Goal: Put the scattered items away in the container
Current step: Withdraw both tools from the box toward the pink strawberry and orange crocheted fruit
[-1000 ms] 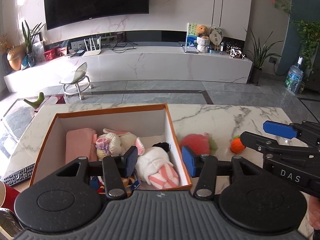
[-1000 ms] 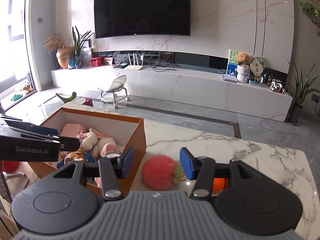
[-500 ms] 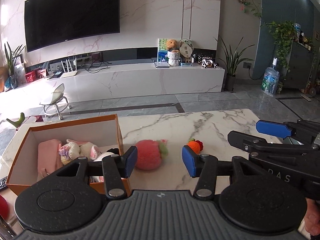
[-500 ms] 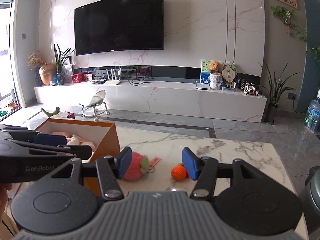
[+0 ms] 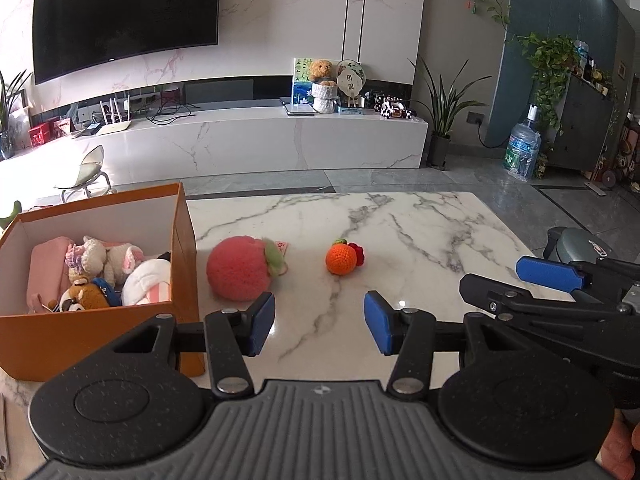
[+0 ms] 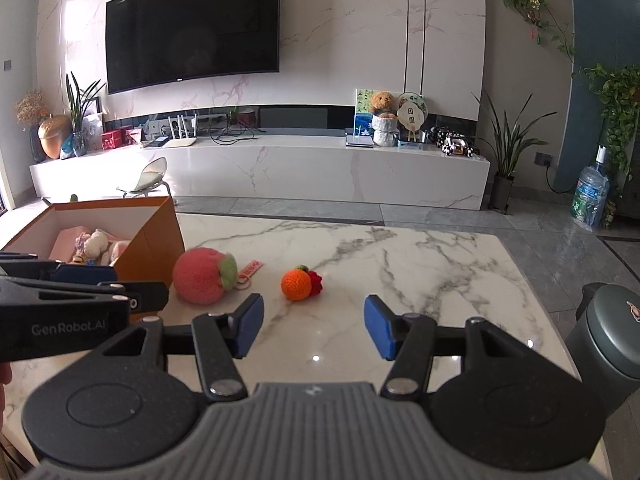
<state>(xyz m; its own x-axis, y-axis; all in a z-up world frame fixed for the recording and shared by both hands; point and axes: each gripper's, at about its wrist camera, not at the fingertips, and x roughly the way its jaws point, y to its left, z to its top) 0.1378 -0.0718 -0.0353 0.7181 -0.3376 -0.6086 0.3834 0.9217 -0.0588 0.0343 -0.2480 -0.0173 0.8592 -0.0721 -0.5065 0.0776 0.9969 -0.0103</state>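
An orange box [image 5: 182,240] stands at the table's left and holds several plush toys [image 5: 116,268]; it also shows in the right wrist view [image 6: 156,232]. A pink crocheted strawberry [image 5: 240,268] [image 6: 202,276] lies just right of the box. A small orange crocheted fruit [image 5: 341,259] [image 6: 297,284] lies further right. My left gripper [image 5: 319,322] is open and empty, near the table's front, short of both toys. My right gripper [image 6: 313,326] is open and empty, to the right of the left one, and shows in the left wrist view [image 5: 516,280].
The white marble table [image 5: 420,240] stretches to the right. A grey-green round lidded container [image 6: 612,332] stands off the table's right edge. A TV wall and low white cabinet lie beyond the floor.
Both grippers have pulled back and swung to the right, away from the box. The strawberry and the orange fruit now lie ahead of the fingers. Both stay open.
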